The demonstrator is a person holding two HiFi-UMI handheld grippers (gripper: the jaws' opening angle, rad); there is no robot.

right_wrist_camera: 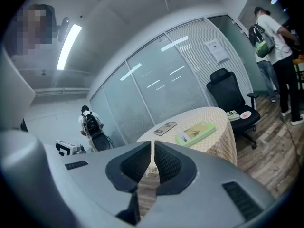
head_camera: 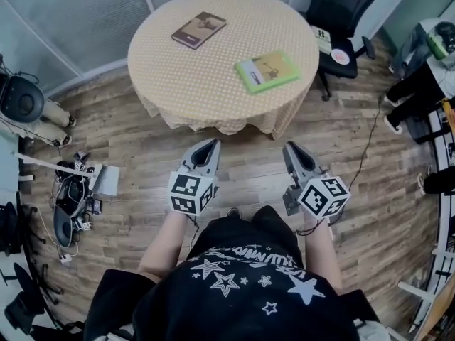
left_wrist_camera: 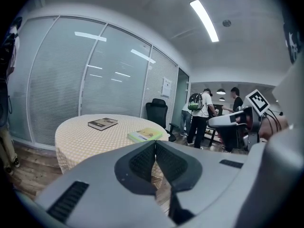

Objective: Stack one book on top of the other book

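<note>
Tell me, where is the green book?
In the head view the green book lies on the round table near its right edge, apart from the brown book farther left.

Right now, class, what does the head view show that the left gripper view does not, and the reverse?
Head view only: the person's star-printed top and gear on the floor. Left gripper view only: the ceiling light and a wall notice. Both: the round table, with the dark book and the green book lying apart, and the black chair.
</note>
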